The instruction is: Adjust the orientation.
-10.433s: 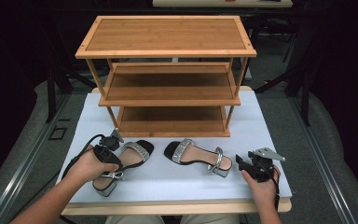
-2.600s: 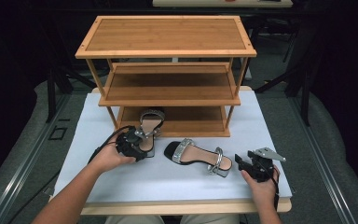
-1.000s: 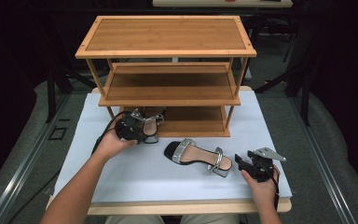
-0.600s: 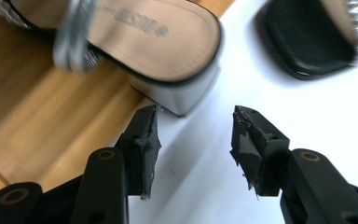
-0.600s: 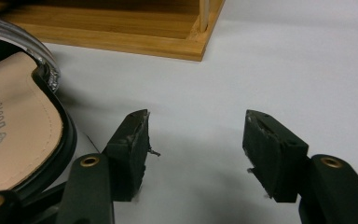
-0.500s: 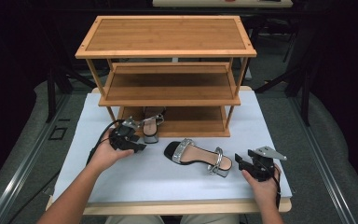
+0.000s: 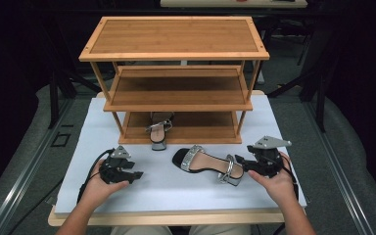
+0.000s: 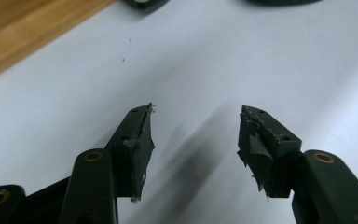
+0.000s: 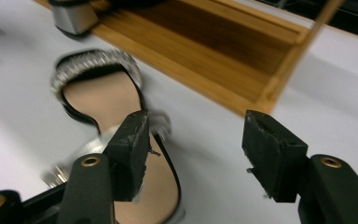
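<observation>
A three-tier wooden shoe rack (image 7: pixel 176 78) stands at the back of a white tabletop (image 7: pixel 293 147), with dim grey floor and dark frames around it. One strappy sandal (image 7: pixel 159 129) sits on the rack's lowest shelf, its heel at the front edge. A second sandal (image 7: pixel 206 164) lies flat on the tabletop in front of the rack. The right tongs (image 7: pixel 240 160), jaws open and empty, rest just beside this sandal's heel end. The left tongs (image 7: pixel 136 174), also open and empty, sit well apart to its left.
</observation>
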